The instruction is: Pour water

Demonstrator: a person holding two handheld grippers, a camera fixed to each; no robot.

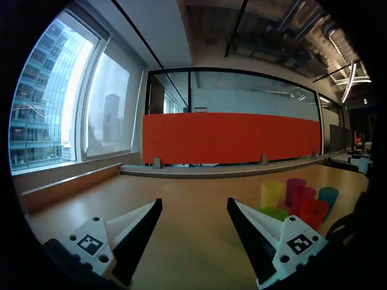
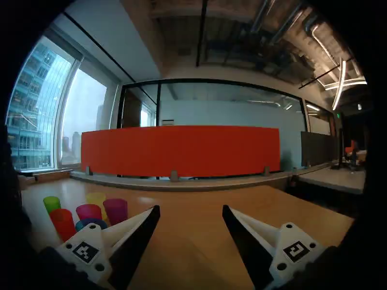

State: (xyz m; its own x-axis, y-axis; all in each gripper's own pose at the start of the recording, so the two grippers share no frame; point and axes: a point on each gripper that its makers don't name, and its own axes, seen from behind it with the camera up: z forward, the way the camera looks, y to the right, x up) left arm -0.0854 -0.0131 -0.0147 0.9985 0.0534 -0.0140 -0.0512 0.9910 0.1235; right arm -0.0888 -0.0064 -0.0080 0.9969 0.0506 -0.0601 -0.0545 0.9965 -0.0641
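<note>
Several coloured plastic cups stand in a cluster on the wooden table (image 1: pixel 193 232). In the left gripper view they sit to the right: a yellow cup (image 1: pixel 271 193), a magenta cup (image 1: pixel 294 187), a teal cup (image 1: pixel 328 197), an orange-red cup (image 1: pixel 313 212) and a green cup (image 1: pixel 274 213) partly behind my right finger. My left gripper (image 1: pixel 194 209) is open and holds nothing. In the right gripper view the cups stand at the left: green cup (image 2: pixel 52 204), orange-red cup (image 2: pixel 63 223), yellow cup (image 2: pixel 96 199), magenta cup (image 2: pixel 115 210). My right gripper (image 2: pixel 190 213) is open, empty, to the right of them.
A long red divider panel (image 1: pixel 232 137) runs along the far edge of the table. Tall windows (image 1: pixel 48 106) stand at the left above a wooden ledge (image 1: pixel 67 186). Another desk (image 2: pixel 334 179) lies to the right beyond the table.
</note>
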